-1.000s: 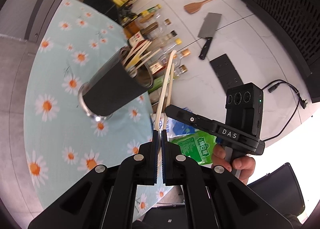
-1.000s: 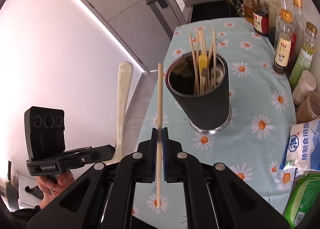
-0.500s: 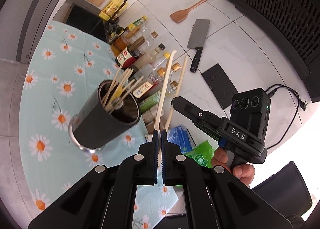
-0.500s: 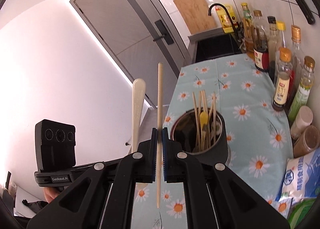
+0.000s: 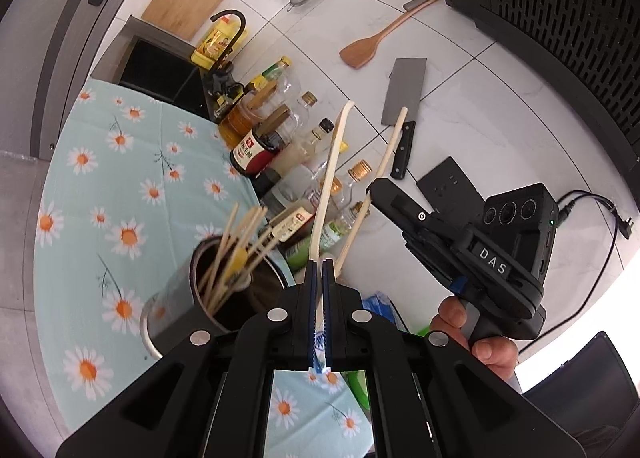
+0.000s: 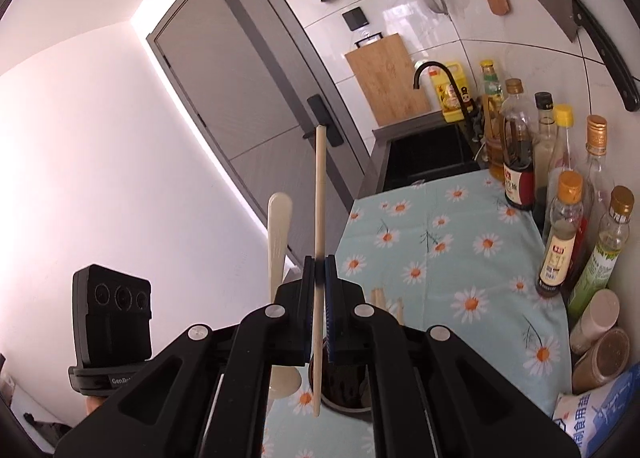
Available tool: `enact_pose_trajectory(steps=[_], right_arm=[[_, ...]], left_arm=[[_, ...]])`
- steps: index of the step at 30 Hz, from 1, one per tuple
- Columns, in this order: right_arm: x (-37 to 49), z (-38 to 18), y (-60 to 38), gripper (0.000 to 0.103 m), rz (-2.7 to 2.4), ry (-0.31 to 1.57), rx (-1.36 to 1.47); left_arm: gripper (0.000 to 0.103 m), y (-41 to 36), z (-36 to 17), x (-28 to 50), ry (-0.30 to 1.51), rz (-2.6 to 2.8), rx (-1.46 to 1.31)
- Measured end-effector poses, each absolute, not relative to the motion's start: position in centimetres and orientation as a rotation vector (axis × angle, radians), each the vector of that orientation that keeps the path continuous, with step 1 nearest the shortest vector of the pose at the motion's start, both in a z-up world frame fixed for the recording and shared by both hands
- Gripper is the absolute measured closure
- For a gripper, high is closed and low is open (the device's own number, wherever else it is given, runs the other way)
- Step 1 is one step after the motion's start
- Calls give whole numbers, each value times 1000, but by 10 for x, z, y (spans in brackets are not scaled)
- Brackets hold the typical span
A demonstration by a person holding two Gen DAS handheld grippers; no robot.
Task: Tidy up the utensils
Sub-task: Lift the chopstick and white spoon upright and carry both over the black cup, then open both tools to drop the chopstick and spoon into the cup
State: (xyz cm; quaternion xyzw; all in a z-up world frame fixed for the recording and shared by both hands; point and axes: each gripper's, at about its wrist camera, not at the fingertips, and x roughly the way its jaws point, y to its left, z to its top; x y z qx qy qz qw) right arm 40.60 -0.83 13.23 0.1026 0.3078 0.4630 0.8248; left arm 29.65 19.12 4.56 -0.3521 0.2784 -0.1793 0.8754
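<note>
My left gripper (image 5: 318,270) is shut on a cream plastic spoon (image 5: 330,178), handle pointing up and away. It hangs just right of a black utensil cup (image 5: 188,322) that holds several chopsticks (image 5: 236,242). My right gripper (image 6: 320,270) is shut on a single wooden chopstick (image 6: 319,194), held upright; its lower tip hangs over the cup's rim (image 6: 344,404), seen below the fingers. The spoon also shows in the right wrist view (image 6: 277,234), beside the chopstick. The right gripper and its chopstick (image 5: 390,154) show in the left wrist view.
A daisy-print cloth (image 5: 120,178) covers the counter. Sauce and oil bottles (image 6: 560,194) line the wall side, with jars and a salt bag (image 6: 600,422) nearer. A sink (image 6: 428,154) lies beyond. A cleaver (image 5: 400,98), spatula and strainer hang on the tiled wall.
Both grippers have risen and tilted, so the cup has dropped low in both views. The chopstick's lower tip now hangs over the cup's mouth. Both grips are unchanged.
</note>
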Motion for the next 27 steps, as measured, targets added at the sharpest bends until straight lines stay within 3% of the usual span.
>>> enact_pose_trajectory(steps=[27], right_arm=[[431, 83, 3, 97, 926, 667, 188]], left_arm=[[101, 181, -4, 336, 645, -325, -678]])
